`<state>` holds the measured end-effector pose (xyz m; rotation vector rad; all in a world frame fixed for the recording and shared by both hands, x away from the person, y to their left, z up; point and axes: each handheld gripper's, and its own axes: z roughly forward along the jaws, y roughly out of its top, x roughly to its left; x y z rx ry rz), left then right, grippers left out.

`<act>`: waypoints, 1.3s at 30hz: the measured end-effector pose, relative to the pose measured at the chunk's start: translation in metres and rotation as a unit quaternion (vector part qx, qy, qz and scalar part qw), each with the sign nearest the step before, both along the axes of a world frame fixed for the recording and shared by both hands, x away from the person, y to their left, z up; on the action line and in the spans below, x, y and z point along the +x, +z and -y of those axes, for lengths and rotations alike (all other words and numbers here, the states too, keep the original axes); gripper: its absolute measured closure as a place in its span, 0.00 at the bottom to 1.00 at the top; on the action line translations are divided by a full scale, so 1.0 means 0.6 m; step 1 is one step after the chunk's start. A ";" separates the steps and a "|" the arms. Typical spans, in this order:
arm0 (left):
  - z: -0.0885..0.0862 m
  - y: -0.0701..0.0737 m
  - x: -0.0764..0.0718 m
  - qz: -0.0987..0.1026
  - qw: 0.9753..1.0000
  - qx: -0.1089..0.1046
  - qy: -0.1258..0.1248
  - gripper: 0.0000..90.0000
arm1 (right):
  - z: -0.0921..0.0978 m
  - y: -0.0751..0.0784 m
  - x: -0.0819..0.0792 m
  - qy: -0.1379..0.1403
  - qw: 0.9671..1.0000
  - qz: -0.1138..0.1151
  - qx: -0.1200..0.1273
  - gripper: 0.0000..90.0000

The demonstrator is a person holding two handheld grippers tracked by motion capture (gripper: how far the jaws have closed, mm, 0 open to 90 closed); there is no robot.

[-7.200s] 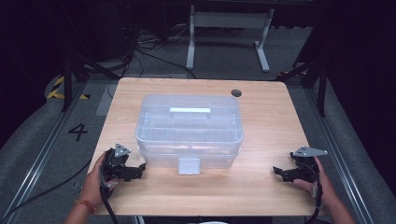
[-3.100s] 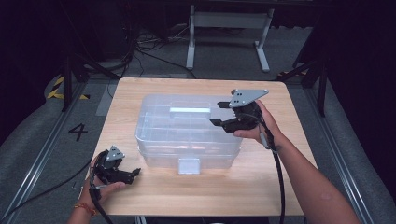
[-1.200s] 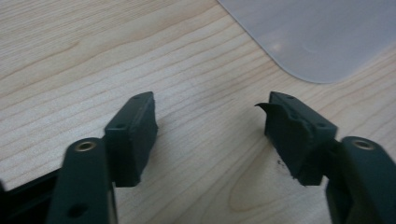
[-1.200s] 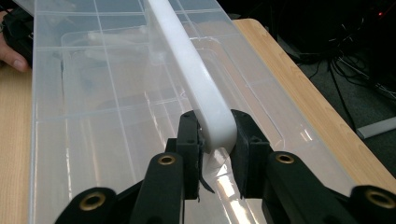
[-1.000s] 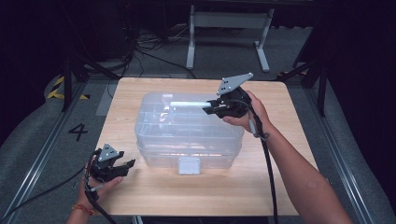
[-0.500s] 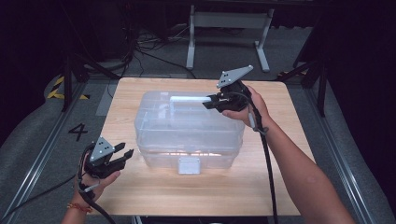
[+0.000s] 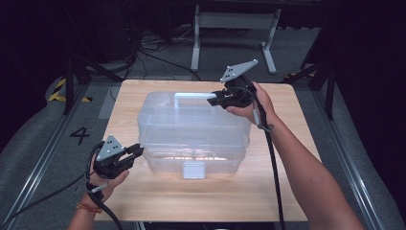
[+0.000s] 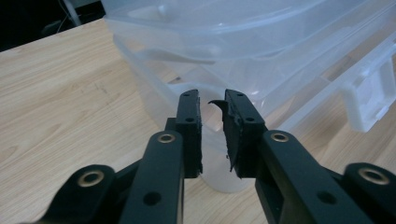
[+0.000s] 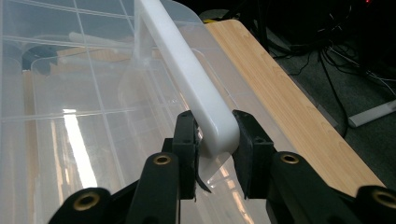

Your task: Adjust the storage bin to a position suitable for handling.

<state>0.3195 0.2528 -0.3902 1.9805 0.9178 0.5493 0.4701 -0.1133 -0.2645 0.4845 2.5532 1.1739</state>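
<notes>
A clear plastic storage box [image 7: 191,134] with a white front latch [image 7: 194,170] stands in the middle of the wooden table [image 7: 282,187]. Its white handle [image 7: 191,96] is raised above the lid, and my right gripper [image 7: 210,99] is shut on the handle's right end. In the right gripper view the jaws [image 9: 212,121] clamp the white bar [image 9: 187,60] from both sides. My left gripper [image 7: 139,151] hovers at the box's front left corner. In the left gripper view its jaws [image 8: 212,100] stand narrowly apart, holding nothing, a short way from the box wall [image 8: 261,51].
Bare tabletop lies in front of the box and to both sides. A metal stand [image 7: 234,21] and cables [image 7: 143,43] are on the floor beyond the table's far edge. A floor marking "4" [image 7: 79,135] lies to the left.
My right gripper went from the table's right front to the handle, closed on it and raised it. My left gripper rose off the table and moved right, up to the box's corner.
</notes>
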 end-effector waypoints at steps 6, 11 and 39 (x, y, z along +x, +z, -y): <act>0.010 -0.001 0.007 0.007 1.000 0.002 -0.004 0.95 | -0.001 0.001 -0.002 0.000 1.000 0.004 -0.005 0.80; 0.007 0.001 0.010 0.016 1.000 -0.014 -0.006 1.00 | -0.002 0.000 -0.005 -0.002 1.000 0.009 -0.007 0.80; 0.006 0.012 0.012 0.027 1.000 -0.008 -0.004 1.00 | 0.188 -0.008 -0.117 -0.091 0.990 0.099 0.042 0.59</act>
